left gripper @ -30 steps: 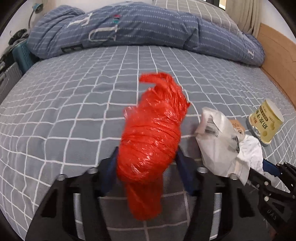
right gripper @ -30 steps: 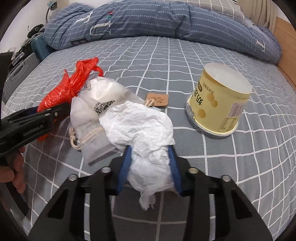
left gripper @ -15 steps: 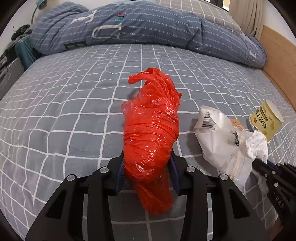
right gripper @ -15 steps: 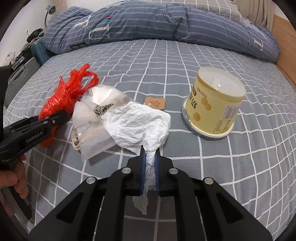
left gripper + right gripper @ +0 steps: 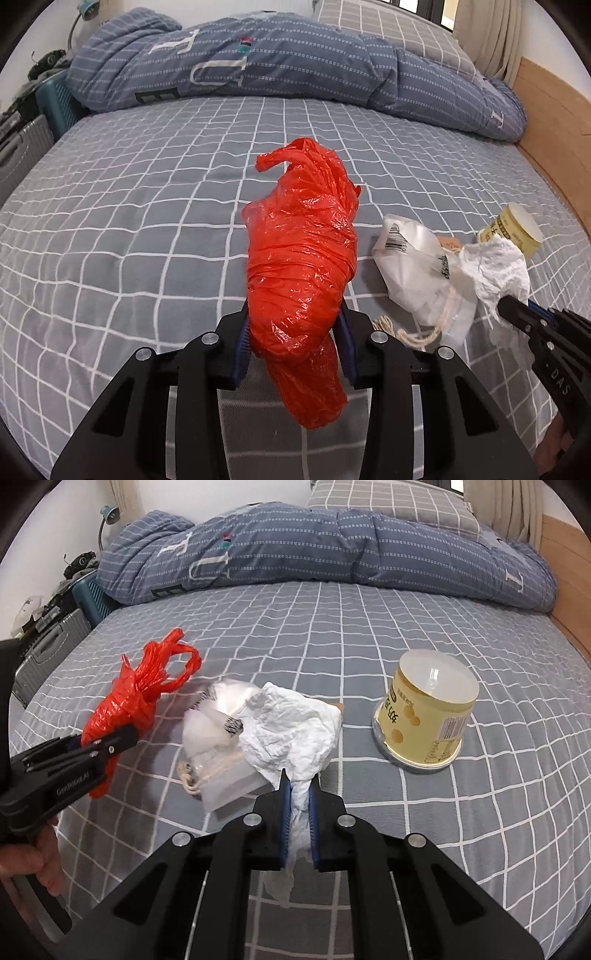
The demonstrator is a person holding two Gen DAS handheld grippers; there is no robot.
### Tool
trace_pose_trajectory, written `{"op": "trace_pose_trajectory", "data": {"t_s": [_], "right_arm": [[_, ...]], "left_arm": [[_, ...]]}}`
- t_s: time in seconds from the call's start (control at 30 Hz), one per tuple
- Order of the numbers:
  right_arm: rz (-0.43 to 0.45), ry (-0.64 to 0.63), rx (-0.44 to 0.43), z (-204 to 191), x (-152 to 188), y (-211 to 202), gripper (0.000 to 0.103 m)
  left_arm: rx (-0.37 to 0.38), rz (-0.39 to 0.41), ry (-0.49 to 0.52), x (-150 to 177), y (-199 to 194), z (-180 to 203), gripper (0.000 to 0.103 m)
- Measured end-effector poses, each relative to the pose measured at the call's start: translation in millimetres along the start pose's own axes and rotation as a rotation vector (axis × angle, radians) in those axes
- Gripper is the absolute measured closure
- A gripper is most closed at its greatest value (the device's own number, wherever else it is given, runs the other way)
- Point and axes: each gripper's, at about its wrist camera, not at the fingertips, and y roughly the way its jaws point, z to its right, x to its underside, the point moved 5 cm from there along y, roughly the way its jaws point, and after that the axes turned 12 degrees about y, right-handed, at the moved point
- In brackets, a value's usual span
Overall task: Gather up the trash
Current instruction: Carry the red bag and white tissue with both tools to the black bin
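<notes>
Red bag point(image 5: 301, 266) pinched inside left claw point(image 5: 295, 332).

**Bedroom with a grey checked bed**

A bed point(image 5: 369, 627) fills most of the view, its sheet grey with a white grid. Across the far end lies a rolled blue duvet point(image 5: 332, 546) with dotted white stripes and large pale letters, and behind it a grey checked pillow point(image 5: 388, 502). A wooden bedframe point(image 5: 554, 110) runs along the right side, with cream curtains point(image 5: 484, 33) above it. The wall point(image 5: 221, 494) is white. At the left stand a teal crate point(image 5: 92, 598), a grey suitcase point(image 5: 48, 646) and a small lamp point(image 5: 109, 515).
</notes>
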Motion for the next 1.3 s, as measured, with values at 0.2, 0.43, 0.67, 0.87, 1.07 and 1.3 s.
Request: {"op": "trace_pose_trajectory", "data": {"t_s": [0.2, 0.43, 0.67, 0.87, 1.07, 1.3], "right_arm": [[0.031, -0.028, -0.007, -9, 0, -21, 0.095], [0.060, -0.043, -0.010, -16, 8, -44, 0.095], [0.078, -0.068, 0.000, -22, 19, -61, 0.095], [0.102, -0.054, -0.002, -17, 28, -78, 0.095], [0.107, -0.054, -0.001, -18, 39, -98, 0.095], [0.128, -0.077, -0.019, -31, 46, -125, 0.095]], "left_arm": [[-0.001, 0.010, -0.010, 16, -24, -4, 0.065], [0.006, 0.026, -0.009, 26, -47, 3, 0.065], [0.002, 0.048, 0.016, 32, -71, 14, 0.066], [-0.001, 0.054, 0.006, 45, -91, 13, 0.066], [-0.013, 0.069, 0.007, 56, -112, 17, 0.066], [-0.007, 0.085, -0.003, 72, -138, 24, 0.066]]}}
